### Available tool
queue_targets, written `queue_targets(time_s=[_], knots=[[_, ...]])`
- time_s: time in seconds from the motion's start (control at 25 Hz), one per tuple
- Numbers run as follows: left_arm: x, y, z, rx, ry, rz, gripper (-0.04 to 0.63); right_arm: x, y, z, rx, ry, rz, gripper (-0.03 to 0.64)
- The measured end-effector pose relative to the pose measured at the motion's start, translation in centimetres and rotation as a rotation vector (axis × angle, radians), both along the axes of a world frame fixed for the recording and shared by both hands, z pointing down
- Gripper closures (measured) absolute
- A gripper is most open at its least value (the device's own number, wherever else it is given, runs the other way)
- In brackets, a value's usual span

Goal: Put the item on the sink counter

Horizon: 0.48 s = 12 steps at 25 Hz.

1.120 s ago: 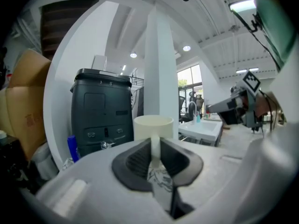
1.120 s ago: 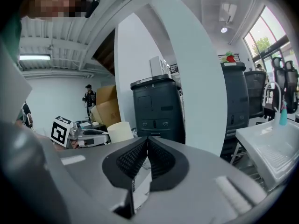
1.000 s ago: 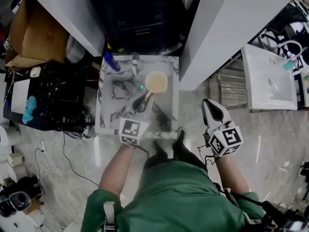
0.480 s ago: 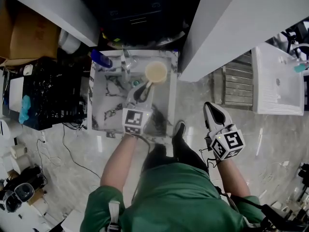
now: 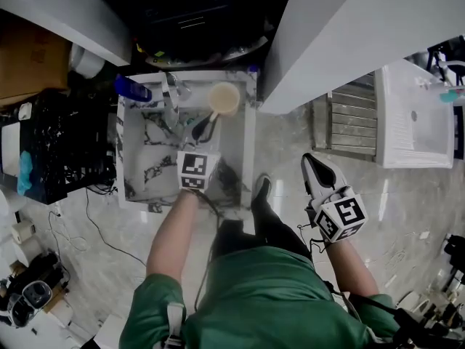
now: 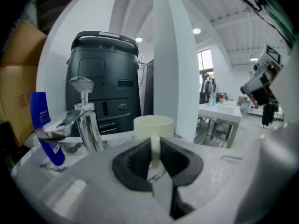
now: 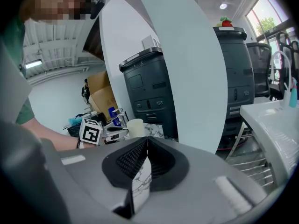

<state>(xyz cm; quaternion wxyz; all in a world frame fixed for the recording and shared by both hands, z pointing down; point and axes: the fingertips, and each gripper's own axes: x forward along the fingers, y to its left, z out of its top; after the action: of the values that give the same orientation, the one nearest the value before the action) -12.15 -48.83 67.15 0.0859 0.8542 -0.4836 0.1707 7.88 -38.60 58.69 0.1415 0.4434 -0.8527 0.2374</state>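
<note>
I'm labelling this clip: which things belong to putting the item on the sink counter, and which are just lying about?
In the job: cream cup, left gripper shut on its handle, marble sink counter.
Lying about: faucet, blue bottle, cardboard box, white basin; right gripper shut, empty.

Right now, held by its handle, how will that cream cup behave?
The cup looks rigid and probably light, being small and seemingly empty. Gripped by the left gripper on its thin handle alone, it may swing or tilt.
</note>
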Motion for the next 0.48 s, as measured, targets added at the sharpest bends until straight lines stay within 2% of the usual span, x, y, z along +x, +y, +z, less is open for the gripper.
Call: queue_targets(time_s=[0.48], knots=[[1.0,-2.1,2.4,-0.014,-0.010,-0.009,0.549,0.6,-0.1,0.3,-0.004,0.020,-0.017,0.615]])
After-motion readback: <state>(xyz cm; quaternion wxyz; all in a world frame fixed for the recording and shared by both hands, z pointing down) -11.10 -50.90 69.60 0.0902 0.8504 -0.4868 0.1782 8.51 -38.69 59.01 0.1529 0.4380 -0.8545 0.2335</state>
